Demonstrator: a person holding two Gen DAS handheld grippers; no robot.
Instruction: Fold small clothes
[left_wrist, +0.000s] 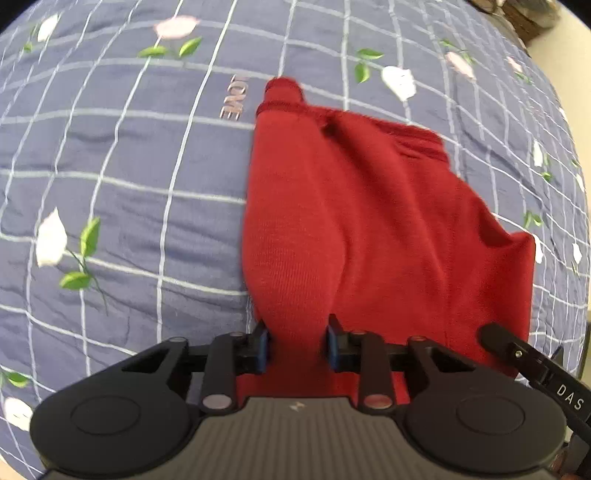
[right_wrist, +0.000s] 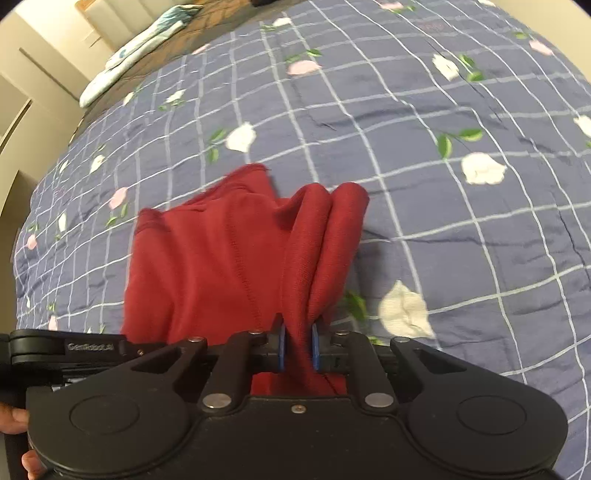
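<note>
A small red knit garment (left_wrist: 351, 206) hangs lifted above the blue quilt, held at its near edge by both grippers. My left gripper (left_wrist: 297, 345) is shut on a bunched fold of its left side, red cloth filling the gap between the blue pads. In the right wrist view the same red garment (right_wrist: 221, 258) drapes forward, and my right gripper (right_wrist: 298, 345) is shut on a gathered fold of its right side. The far end with a ribbed cuff (left_wrist: 282, 90) rests on the quilt. The right gripper's body (left_wrist: 532, 365) shows at the left view's lower right.
A blue quilt (right_wrist: 443, 229) with a white grid and flower prints covers the bed under everything. A folded pale cloth (right_wrist: 136, 51) lies on a brown surface beyond the bed's far left edge. A hand (right_wrist: 14, 421) grips the left tool's handle at the lower left.
</note>
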